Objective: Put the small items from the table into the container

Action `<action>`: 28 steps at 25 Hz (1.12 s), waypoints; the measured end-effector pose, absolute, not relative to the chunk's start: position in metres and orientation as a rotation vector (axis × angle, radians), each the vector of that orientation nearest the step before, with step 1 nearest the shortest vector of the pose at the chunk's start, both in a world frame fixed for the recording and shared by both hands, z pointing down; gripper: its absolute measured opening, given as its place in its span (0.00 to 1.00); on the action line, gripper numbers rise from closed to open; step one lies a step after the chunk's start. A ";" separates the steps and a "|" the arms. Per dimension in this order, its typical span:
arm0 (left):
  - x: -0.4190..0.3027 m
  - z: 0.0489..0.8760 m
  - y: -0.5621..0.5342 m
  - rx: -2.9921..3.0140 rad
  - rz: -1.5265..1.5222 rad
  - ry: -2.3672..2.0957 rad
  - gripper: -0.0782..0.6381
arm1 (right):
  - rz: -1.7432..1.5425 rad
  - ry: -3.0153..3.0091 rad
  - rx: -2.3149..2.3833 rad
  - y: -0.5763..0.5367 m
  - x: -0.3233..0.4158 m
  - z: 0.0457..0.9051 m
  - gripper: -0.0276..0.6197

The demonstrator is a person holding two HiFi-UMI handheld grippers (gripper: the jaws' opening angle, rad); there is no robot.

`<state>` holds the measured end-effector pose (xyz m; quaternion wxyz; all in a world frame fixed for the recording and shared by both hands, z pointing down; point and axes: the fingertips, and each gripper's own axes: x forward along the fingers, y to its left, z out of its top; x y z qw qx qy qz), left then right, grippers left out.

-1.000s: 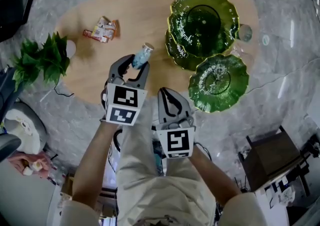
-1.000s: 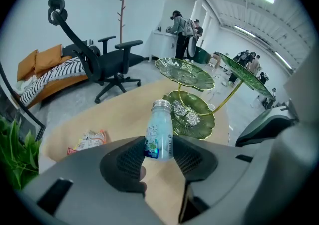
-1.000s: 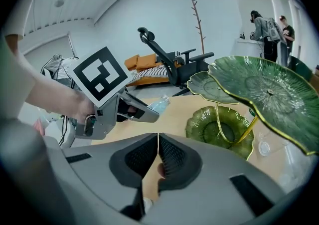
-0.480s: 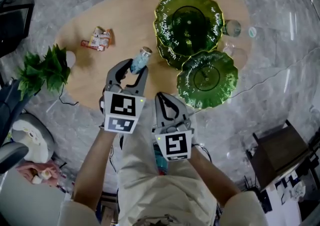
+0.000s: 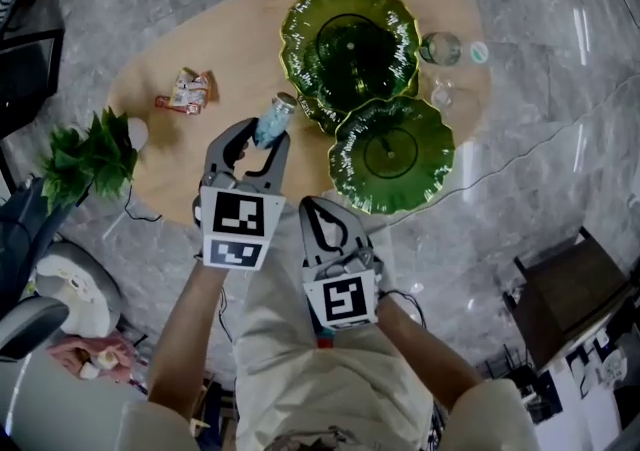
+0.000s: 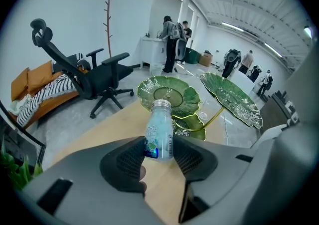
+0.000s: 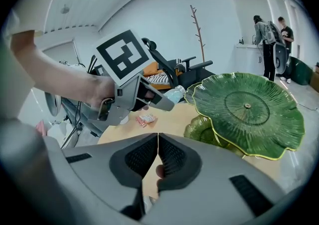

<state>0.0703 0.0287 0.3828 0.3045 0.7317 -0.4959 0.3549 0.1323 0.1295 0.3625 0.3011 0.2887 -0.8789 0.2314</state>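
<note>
Head view: looking steeply down on a wooden bench (image 5: 230, 49), with the left gripper (image 5: 264, 137) clamped on a small bottle (image 5: 275, 114) held above the bench, just beside the green tiered container (image 5: 300, 29). Showing the right gripper (image 5: 312, 207) nearer the body, off the bench edge. Only here: snack packets (image 5: 185, 91) well left of the bottle, a plant (image 5: 90, 154) at the left edge, clear glassware (image 5: 440, 47) beyond the container.

Left gripper view: confirming both fingers (image 6: 124, 161) pressed on the bottle's lower half, silver cap tilted toward the container. Adding an office chair (image 6: 84, 79) and standing people (image 6: 172, 34), unseen from above.

Right gripper view: showing its fingers (image 7: 139, 156) shut together on nothing. Catching the left gripper side-on, bottle poking out, packets on the bench past it.
</note>
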 end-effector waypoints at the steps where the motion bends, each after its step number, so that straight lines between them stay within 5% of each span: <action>1: 0.072 0.381 0.028 1.943 0.944 -1.311 0.36 | 0.616 -2.335 0.765 0.131 0.133 0.361 0.05; 28: 0.102 0.363 -0.011 2.030 1.016 -1.250 0.36 | 0.662 -2.423 0.819 0.122 0.152 0.294 0.05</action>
